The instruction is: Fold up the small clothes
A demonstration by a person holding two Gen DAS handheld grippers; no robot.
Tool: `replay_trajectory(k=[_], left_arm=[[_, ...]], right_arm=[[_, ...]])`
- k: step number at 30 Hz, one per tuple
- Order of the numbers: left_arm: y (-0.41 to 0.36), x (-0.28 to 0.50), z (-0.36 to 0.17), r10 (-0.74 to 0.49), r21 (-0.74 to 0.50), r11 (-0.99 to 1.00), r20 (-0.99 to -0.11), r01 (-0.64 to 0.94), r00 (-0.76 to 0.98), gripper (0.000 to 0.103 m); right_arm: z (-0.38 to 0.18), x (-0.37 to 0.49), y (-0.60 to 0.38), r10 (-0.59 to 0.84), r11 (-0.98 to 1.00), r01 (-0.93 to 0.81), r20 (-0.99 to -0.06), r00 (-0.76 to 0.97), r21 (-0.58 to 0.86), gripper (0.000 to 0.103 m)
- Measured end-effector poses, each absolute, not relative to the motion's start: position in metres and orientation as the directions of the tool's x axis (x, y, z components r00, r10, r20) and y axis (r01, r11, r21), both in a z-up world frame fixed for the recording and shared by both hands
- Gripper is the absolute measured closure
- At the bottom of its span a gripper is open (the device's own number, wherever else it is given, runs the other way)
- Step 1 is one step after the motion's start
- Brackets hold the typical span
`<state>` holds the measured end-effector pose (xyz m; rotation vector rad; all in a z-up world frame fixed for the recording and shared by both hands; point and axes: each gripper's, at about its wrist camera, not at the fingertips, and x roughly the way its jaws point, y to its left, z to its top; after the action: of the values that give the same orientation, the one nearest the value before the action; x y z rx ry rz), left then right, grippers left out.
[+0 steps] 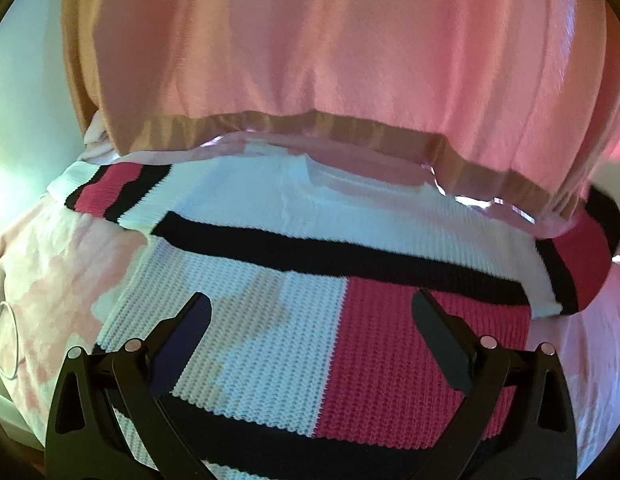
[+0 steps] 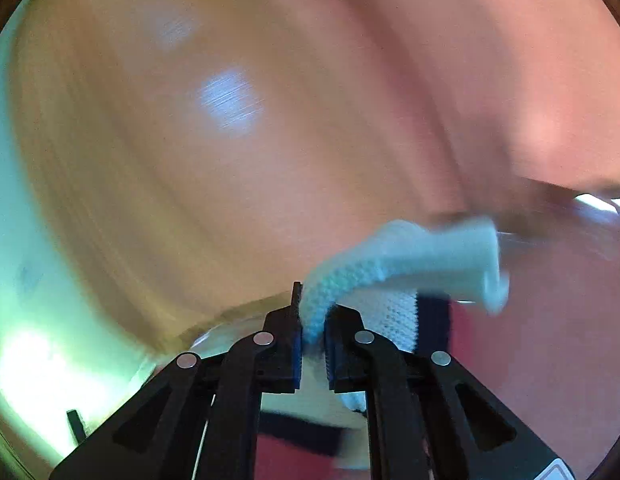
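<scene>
Knit sweater, waffle-textured, in right tongs

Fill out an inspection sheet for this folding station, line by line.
Surface: pale pink sheet under the garment.
Job's things: knit sweater in white, crimson and black, spread flat; one white knit edge is pinched and lifted.
Clutter: pink blanket with tan trim overlapping the sweater's top.
Grippers: left gripper open above the sweater; right gripper shut on the knit.
Cables: thin white cord at left edge.
Surroundings: blurred, cannot tell.
</scene>
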<state>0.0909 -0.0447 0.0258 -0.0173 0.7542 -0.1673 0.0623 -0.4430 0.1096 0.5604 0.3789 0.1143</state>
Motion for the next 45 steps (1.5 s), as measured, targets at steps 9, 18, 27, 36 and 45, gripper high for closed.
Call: replay_trajectory(k=[9, 18, 27, 36, 45], left_arm=[[0.005, 0.107, 0.033, -0.224, -0.207, 0.972, -0.676, 0.111, 0.702, 0.005], [0.011, 0.180, -0.027, -0.310, -0.369, 0.929, -0.813, -0.025, 0.492, 0.005], [-0.003, 0.224, -0.058, -0.308, -0.387, 0.919, -0.817, -0.068, 0.488, 0.077], [-0.003, 0.222, 0.011, -0.387, -0.398, 0.906, -0.636, 0.146, 0.668, 0.096], [0.029, 0.250, -0.058, -0.231, -0.285, 0.958, -0.792, -0.007, 0.565, 0.097]], right_arm=[[0.149, 0.100, -0.258, 0.324, 0.923, -0.222, -0.326, 0.888, 0.314, 0.036], [0.026, 0.056, -0.321, -0.128, 0.985, 0.173, -0.695, 0.708, -0.005, 0.034], [-0.035, 0.066, -0.324, -0.117, 0.987, 0.160, -0.777, 0.618, -0.021, 0.051], [0.012, 0.063, -0.333, -0.061, 0.978, 0.169, -0.615, 0.786, 0.119, 0.094], [-0.050, 0.081, -0.334, -0.079, 0.988, 0.154, -0.816, 0.572, 0.012, 0.083]])
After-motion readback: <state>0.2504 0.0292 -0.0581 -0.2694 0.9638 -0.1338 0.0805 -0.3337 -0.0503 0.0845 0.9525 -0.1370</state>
